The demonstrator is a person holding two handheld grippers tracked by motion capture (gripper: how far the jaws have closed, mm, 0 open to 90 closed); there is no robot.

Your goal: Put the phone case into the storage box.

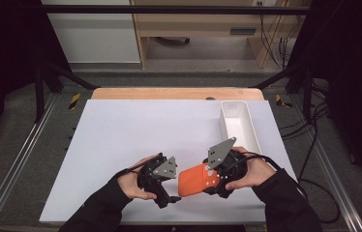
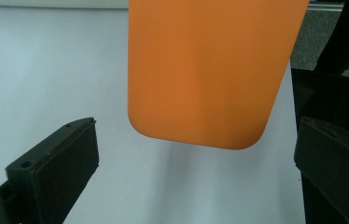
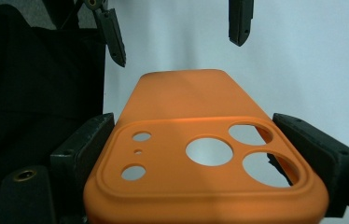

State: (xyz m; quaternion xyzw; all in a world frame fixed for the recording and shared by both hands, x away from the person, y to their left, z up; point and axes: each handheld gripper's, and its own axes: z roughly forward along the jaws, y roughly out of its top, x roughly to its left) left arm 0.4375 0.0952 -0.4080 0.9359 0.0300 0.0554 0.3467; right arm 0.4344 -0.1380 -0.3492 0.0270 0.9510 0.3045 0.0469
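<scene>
Both of the person's forearms came in low over the near edge of the white tabletop [image 1: 121, 130], hands angled toward each other. The right gripper [image 1: 207, 180] was clamped on the camera end of an orange phone case [image 1: 192, 181], holding it just above the tabletop with its free end pointed at the left gripper [image 1: 173, 198], whose jaws stood wide apart close to that end without touching it. The right gripper view revealed the case's lens cutouts; the left gripper view gave its plain rounded end. A white bin [image 1: 239, 126] stood beyond the right hand.
</scene>
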